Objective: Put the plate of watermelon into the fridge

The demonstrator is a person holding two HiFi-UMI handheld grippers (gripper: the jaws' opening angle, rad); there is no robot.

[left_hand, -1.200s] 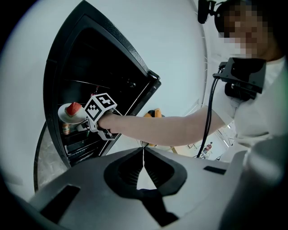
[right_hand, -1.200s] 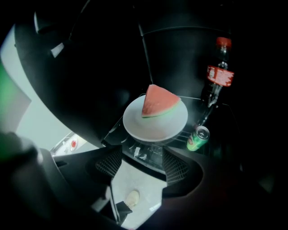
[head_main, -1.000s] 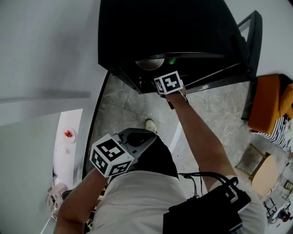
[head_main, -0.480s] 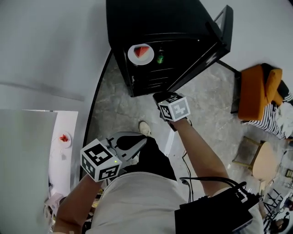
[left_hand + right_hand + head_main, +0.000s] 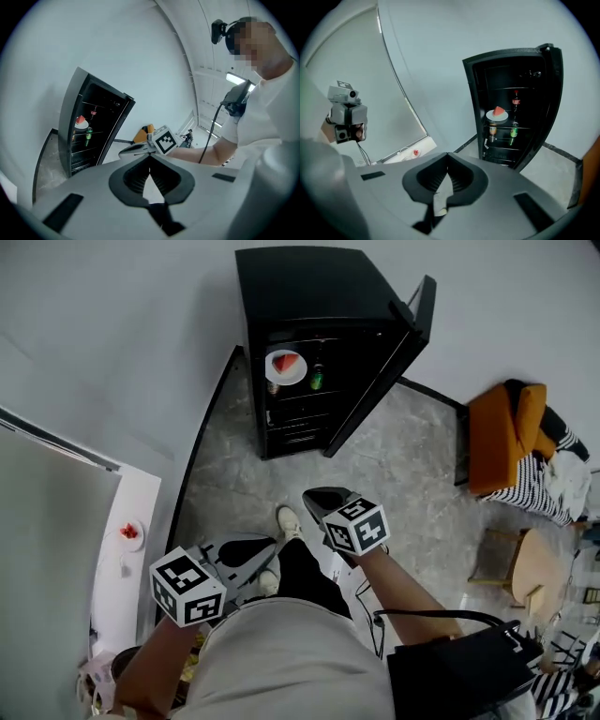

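The white plate of watermelon (image 5: 286, 366) rests on an upper shelf of the black fridge (image 5: 300, 277), whose door (image 5: 384, 362) stands open to the right. The same plate (image 5: 497, 114) shows in the right gripper view and, small, in the left gripper view (image 5: 81, 123). My right gripper (image 5: 310, 496) is shut and empty, held over the floor well short of the fridge. Also shut with nothing in it, the left gripper (image 5: 273, 543) stays low beside my body. Both pairs of jaws meet at the tips (image 5: 447, 155) (image 5: 149, 157).
Bottles stand on the fridge shelves, a green one (image 5: 317, 381) beside the plate. A white counter (image 5: 141, 502) at the left carries a second small plate with red fruit (image 5: 128, 532). An orange chair (image 5: 502, 437) and a round wooden table (image 5: 539, 568) stand at the right.
The right gripper has come away from the fridge shelf, leaving the plate there, and has drawn back towards my body. The jaws have shut. The whole view has backed away from the fridge.
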